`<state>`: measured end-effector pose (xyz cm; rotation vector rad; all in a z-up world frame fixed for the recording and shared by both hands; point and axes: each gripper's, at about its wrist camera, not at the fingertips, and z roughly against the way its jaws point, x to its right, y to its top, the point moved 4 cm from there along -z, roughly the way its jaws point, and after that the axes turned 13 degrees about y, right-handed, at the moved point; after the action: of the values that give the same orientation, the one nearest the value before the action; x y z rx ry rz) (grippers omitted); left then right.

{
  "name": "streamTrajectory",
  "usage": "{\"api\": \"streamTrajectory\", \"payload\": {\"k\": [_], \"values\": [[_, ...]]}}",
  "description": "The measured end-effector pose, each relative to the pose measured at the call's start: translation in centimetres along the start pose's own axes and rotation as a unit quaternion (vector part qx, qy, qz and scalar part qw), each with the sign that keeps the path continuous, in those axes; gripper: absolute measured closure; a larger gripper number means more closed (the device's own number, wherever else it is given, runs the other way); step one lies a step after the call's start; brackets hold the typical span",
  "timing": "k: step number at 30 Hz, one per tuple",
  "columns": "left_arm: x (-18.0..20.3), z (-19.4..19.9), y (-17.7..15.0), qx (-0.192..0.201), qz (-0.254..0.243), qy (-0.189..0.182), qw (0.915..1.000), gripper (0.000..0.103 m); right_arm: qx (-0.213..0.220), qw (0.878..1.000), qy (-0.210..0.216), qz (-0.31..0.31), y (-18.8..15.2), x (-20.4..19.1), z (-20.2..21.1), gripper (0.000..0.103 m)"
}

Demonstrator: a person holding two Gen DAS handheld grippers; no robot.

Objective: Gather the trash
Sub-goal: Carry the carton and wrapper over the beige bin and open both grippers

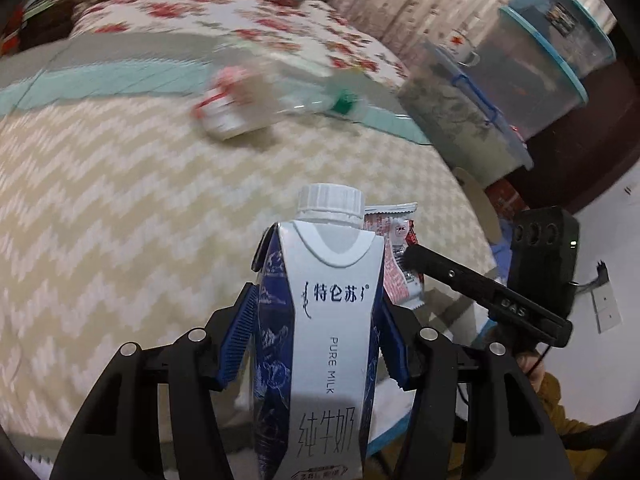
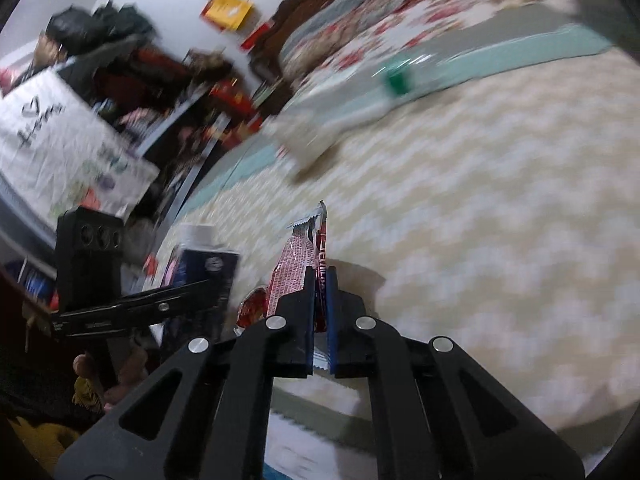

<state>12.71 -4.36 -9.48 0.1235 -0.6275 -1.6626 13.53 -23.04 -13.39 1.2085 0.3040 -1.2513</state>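
My left gripper [image 1: 318, 300] is shut on a blue and white milk carton [image 1: 328, 320] with a white screw cap, held upright above the bed. My right gripper [image 2: 320, 280] is shut on a red and white snack wrapper [image 2: 300, 268], pinched flat between the pads. In the left wrist view that wrapper [image 1: 396, 256] shows just right of the carton, with the right gripper's black finger [image 1: 460, 276] across it. In the right wrist view the carton [image 2: 204, 268] sits at the left, blurred. A clear plastic bottle [image 1: 248, 100] with a green cap [image 1: 344, 100] lies on the bed farther off.
The bed has a beige zigzag cover [image 1: 120, 200] and a floral quilt [image 1: 224, 24]. Clear storage boxes with blue lids [image 1: 520, 80] stand at the right of the bed. A cluttered shelf [image 2: 152, 92] and a white printed bag [image 2: 52, 144] stand at the other side.
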Motion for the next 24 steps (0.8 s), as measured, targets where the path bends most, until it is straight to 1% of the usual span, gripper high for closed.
{"api": "streamTrajectory", "payload": {"k": [4,6,9,11,12,14,15,16,17,20,22,24], "values": [[5.7,-1.4,2.3,-0.011,-0.036,-0.035,0.9987,0.050,0.060,0.998,-0.026,-0.016,0.9,2.4,5.4,0.096],[8.5,-2.8,3.6,-0.022,-0.052,-0.052,0.9970,0.050,0.089,0.995,-0.043,-0.023,1.4,3.8,8.3,0.096],[13.6,-5.5,5.5,-0.044,-0.075,-0.079,0.9931,0.050,0.137,0.987,-0.078,-0.031,2.0,6.0,13.4,0.096],[17.8,-7.3,7.0,-0.053,-0.094,-0.098,0.9894,0.050,0.174,0.978,-0.106,-0.039,2.6,7.8,17.2,0.096],[19.1,-7.8,7.5,-0.056,-0.099,-0.106,0.9879,0.050,0.189,0.974,-0.117,-0.043,2.9,8.5,18.7,0.096],[23.4,-9.6,9.1,-0.064,-0.113,-0.130,0.9829,0.050,0.227,0.961,-0.145,-0.057,3.7,10.8,22.6,0.096],[24.8,-10.2,9.6,-0.067,-0.116,-0.137,0.9814,0.050,0.239,0.957,-0.154,-0.063,4.0,11.7,23.9,0.096],[26.8,-11.1,10.3,-0.070,-0.121,-0.148,0.9792,0.050,0.259,0.948,-0.167,-0.075,4.4,13.2,26.1,0.096],[28.9,-12.1,11.0,-0.072,-0.125,-0.156,0.9772,0.050,0.268,0.944,-0.173,-0.082,4.7,14.3,27.2,0.096],[33.2,-14.6,12.4,-0.075,-0.127,-0.164,0.9755,0.050,0.294,0.929,-0.197,-0.108,5.4,17.7,30.6,0.096],[36.0,-16.8,13.1,-0.084,-0.125,-0.166,0.9746,0.049,0.301,0.922,-0.209,-0.121,5.7,19.5,32.1,0.094],[38.0,-18.7,13.6,-0.090,-0.121,-0.159,0.9757,0.048,0.309,0.917,-0.211,-0.137,5.9,21.2,33.0,0.093]]}}
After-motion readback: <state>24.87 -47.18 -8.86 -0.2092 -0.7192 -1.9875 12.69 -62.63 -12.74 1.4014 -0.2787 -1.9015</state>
